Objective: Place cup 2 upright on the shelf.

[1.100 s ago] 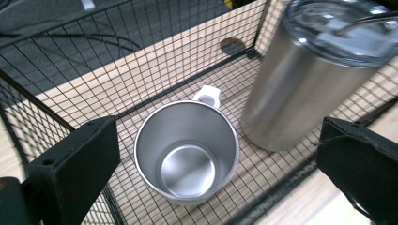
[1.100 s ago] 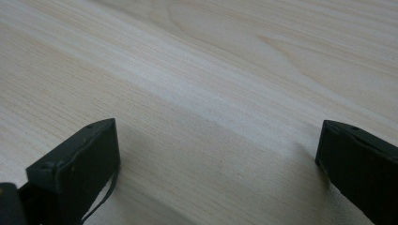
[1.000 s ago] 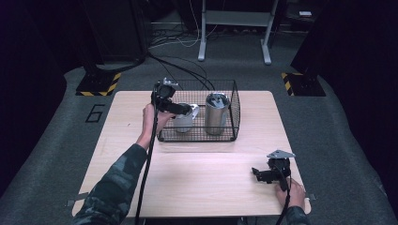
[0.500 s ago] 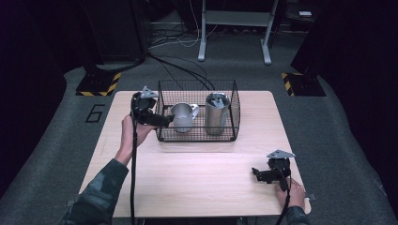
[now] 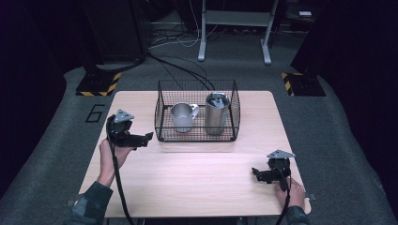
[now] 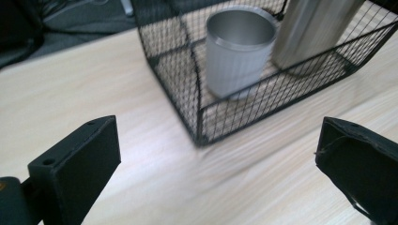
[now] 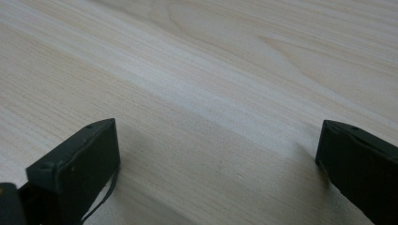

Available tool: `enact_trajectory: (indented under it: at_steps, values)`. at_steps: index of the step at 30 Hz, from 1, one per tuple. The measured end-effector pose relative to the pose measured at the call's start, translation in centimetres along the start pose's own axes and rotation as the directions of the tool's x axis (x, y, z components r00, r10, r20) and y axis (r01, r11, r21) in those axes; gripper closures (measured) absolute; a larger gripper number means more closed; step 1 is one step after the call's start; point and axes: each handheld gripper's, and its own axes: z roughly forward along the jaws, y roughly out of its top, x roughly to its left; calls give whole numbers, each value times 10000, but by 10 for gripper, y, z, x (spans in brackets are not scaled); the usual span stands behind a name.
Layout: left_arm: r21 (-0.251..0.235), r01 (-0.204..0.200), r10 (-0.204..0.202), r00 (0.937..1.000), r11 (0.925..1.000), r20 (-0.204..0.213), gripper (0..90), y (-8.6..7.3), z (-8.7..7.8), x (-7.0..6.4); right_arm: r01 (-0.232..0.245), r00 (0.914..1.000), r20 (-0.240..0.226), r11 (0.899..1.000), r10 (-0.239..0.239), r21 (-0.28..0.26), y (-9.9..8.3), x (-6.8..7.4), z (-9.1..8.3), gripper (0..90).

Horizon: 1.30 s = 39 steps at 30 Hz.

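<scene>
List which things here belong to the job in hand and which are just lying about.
In the job:
wire basket
mug
steel tumbler
left claw, open

Lying about:
right claw, open on bare table
cables on floor

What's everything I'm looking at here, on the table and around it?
Table: one, pale wood, centre.
Basket: one, black wire, on the table's far half.
Mug: one, silver, upright in the basket's left part.
Flask: one, silver, taller, upright beside the mug on its right.
Cables: several, black, on the floor behind the table.
Left claw: one, black, open, near the basket's left front corner.
Right claw: one, black, open, over the table's near right.
</scene>
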Motion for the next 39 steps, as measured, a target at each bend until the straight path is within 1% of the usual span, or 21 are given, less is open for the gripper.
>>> enact_trajectory:
  at_steps: [5,6,7,8,10,14,17,19,20,21,23,24,25,27,29,30,32,34,35,37,39]
  values:
    - [328,459,-449,9986,9984,-294,2,-31,4,9,-4,10000,2,10000,4,0,0,0,0,0]
    - [459,585,-569,9978,9972,-352,2,-40,5,13,1,10000,4,10000,-1,2,0,0,0,0]
    - [459,585,-569,9978,9972,-352,2,-40,5,13,1,10000,4,10000,-1,2,0,0,0,0]
    - [580,846,-821,9956,9947,-451,2,-53,8,17,2,10000,4,10000,-2,-1,0,0,0,0]
    - [786,1066,-1030,9935,9912,-478,2,-64,10,20,-4,10000,1,10000,4,0,0,0,0,0]
    - [1069,1559,-1502,9869,9820,-589,1,-93,19,25,-3,10000,0,10000,3,0,0,0,0,0]
    - [1298,1714,-1621,9836,9766,-789,1,-112,25,27,-1,10000,4,10000,1,1,0,0,0,0]
    - [1451,1610,-1475,9840,9762,-996,1,-122,29,28,2,10000,4,10000,-2,-1,0,0,0,0]
    - [1409,1477,-1325,9849,9789,-1117,1,-127,31,28,-2,10000,3,10000,2,-1,0,0,0,0]
    - [1482,1414,-1230,9843,9788,-1269,1,-131,33,29,-4,10000,5,10000,4,0,0,0,0,0]
    - [1530,1351,-1156,9848,9789,-1296,1,-136,37,30,1,10000,3,10000,-1,0,0,0,0,0]
    - [1421,1415,-1212,9824,9797,-1425,1,-140,39,32,0,10000,3,10000,0,1,0,0,0,0]
    - [1425,1370,-1168,9830,9803,-1419,1,-142,40,33,0,10000,4,10000,0,-3,0,0,0,0]
    - [1284,1435,-1235,9806,9813,-1526,1,-146,43,37,-2,10000,4,10000,2,-1,0,0,0,0]
    - [1312,1550,-1349,9794,9792,-1503,1,-150,45,41,1,10000,2,10000,-1,1,0,0,0,0]
    - [1183,1652,-1456,9765,9791,-1589,1,-152,46,42,-1,10000,4,10000,1,-1,0,0,0,0]
    - [1052,1703,-1517,9746,9798,-1646,0,-154,45,44,-1,10000,3,10000,1,1,0,0,0,0]
    - [933,1682,-1493,9719,9813,-1818,0,-155,46,45,0,10000,3,10000,0,1,0,0,0,0]
    - [1026,1607,-1401,9729,9817,-1838,0,-155,46,45,-2,10000,4,10000,2,3,0,0,0,0]
    - [1042,1615,-1409,9733,9814,-1811,0,-155,46,44,0,10000,1,10000,0,0,0,0,0,0]
    - [1054,1500,-1304,9762,9830,-1734,0,-155,46,45,-1,10000,2,10000,1,1,0,0,0,0]
